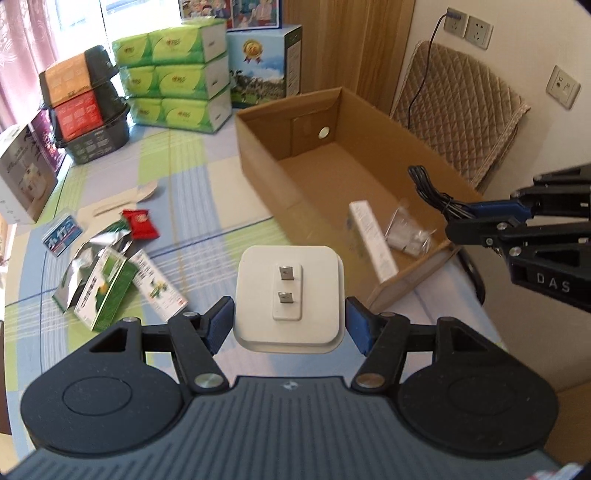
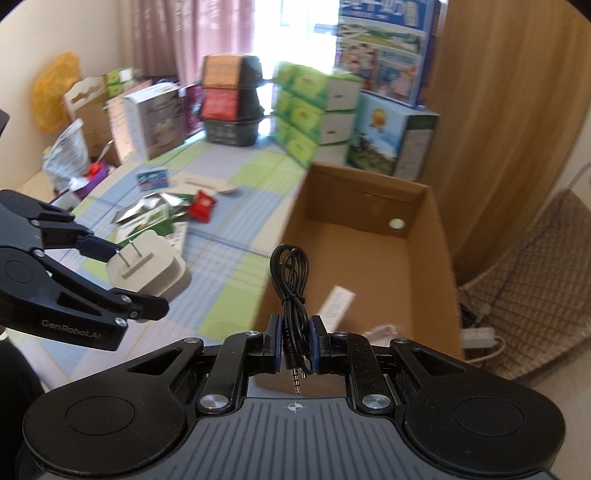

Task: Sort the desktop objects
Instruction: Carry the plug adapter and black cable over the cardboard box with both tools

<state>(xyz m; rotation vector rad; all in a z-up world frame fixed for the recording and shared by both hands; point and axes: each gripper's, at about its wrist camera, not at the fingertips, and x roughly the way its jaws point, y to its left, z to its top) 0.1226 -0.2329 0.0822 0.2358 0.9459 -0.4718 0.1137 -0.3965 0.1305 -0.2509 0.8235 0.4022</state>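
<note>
We see the left tool (image 1: 290,321) clamped on a white plug adapter (image 1: 290,297), prongs facing up, held above the table (image 1: 207,221) just beside the cardboard box (image 1: 332,155). The right tool (image 2: 295,345) pinches a coiled black cable (image 2: 290,280), raised at the box's near end. Inside the box lie a white carton (image 1: 373,240) and a clear bag (image 1: 406,232). Snack packets (image 1: 107,266) sit scattered on the table, left.

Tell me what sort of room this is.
Probably a room in a home: a curtain over a bright window, a wall socket above a quilted chair, and stacked tissue packs on a checked tablecloth.
</note>
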